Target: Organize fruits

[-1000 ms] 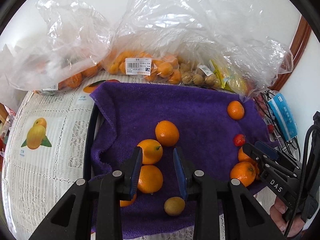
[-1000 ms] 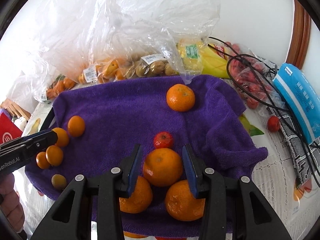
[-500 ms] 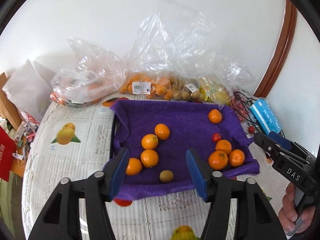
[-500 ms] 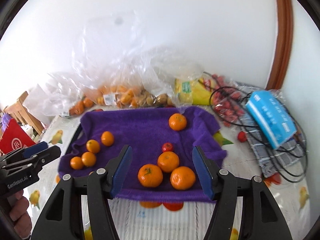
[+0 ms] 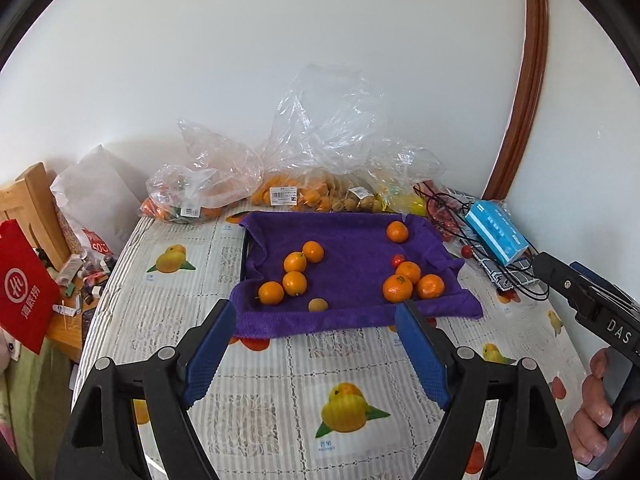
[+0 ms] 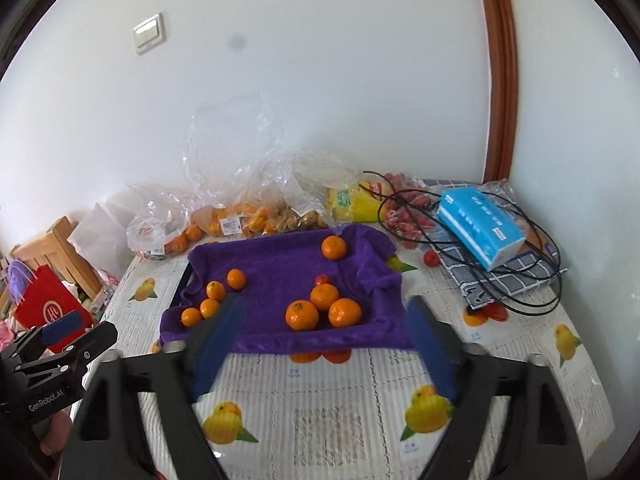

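Observation:
A purple towel [image 5: 352, 240] lies over a tray on the table. On its left side sit several small oranges [image 5: 294, 262] and one yellowish-brown fruit [image 5: 318, 305]. Three larger oranges [image 5: 408, 284] cluster at the right with a small red fruit [image 5: 397, 259] behind them, and a single orange [image 5: 397, 231] lies at the back right. My left gripper [image 5: 316, 312] hovers above the table in front of the towel, its jaws opening with nothing between them. My right gripper [image 6: 326, 304] is likewise back from the towel, jaws opening and empty.
Clear plastic bags of fruit [image 5: 288, 196] line the wall behind the towel. At the right lie a blue tissue pack [image 5: 496, 234] and black cables [image 6: 500, 280]. A red paper bag [image 5: 24, 288] and a wooden chair stand off the table's left edge.
Both grippers have drawn back and up from the towel, and their jaws have spread wide. The oranges that sat between their fingers now lie on the towel.

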Demonstrator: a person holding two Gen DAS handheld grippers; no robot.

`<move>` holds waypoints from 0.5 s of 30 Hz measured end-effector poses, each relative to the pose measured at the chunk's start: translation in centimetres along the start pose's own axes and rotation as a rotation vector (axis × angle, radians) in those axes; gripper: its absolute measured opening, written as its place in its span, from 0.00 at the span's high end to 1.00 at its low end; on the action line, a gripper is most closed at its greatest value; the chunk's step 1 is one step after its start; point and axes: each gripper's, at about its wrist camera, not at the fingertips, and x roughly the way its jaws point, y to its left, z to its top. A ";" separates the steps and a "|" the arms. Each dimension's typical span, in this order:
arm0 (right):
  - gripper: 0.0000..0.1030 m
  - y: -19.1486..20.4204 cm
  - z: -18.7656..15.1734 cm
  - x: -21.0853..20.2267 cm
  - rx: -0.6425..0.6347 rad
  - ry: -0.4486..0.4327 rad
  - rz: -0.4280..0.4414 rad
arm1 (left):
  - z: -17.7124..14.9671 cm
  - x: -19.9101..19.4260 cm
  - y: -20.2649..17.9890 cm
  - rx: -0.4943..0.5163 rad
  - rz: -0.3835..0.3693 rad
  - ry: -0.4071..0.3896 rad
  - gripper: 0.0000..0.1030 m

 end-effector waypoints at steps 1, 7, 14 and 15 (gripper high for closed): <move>0.08 -0.1 -0.5 -0.8 -0.007 -0.011 -0.007 | -0.4 -0.4 -0.2 0.000 0.003 -0.008 0.19; 0.01 -0.8 -2.9 -4.0 -0.016 -0.013 -0.050 | -2.6 -3.4 -1.4 -0.006 -0.001 -0.049 0.06; 0.00 -1.2 -5.0 -6.4 -0.024 -0.016 -0.073 | -4.5 -5.4 -2.1 0.003 0.002 -0.066 0.04; 0.00 -1.3 -5.2 -6.6 -0.020 -0.017 -0.075 | -4.7 -5.6 -2.1 0.003 0.002 -0.067 0.04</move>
